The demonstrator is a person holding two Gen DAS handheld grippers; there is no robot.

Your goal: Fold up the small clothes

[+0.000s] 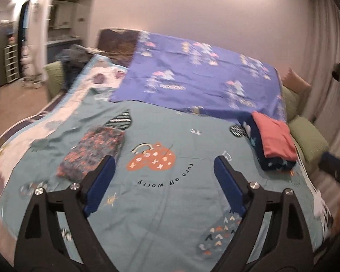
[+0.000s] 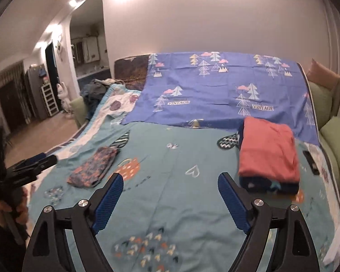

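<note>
A folded flower-patterned garment [image 1: 91, 153] [image 2: 94, 167] lies on the teal bedspread [image 1: 170, 204] [image 2: 181, 215], left of middle. At the right, a folded coral garment [image 1: 275, 137] [image 2: 268, 151] rests on top of a folded dark blue one [image 1: 276, 164] [image 2: 269, 187]. My left gripper [image 1: 164, 165] hangs open above the bedspread, nothing between its blue pads; it also shows at the left edge of the right wrist view [image 2: 42, 159], held by a hand. My right gripper [image 2: 170, 181] is open too, empty, just left of the stack.
A purple sheet [image 1: 192, 77] [image 2: 226, 90] with tree prints covers the far half of the bed. Rumpled dark clothes [image 1: 76, 59] [image 2: 95, 89] sit at the far left corner. Green cushions [image 1: 306, 136] [image 2: 337, 140] line the right side. A dark phone-like object [image 2: 310, 162] lies near the stack.
</note>
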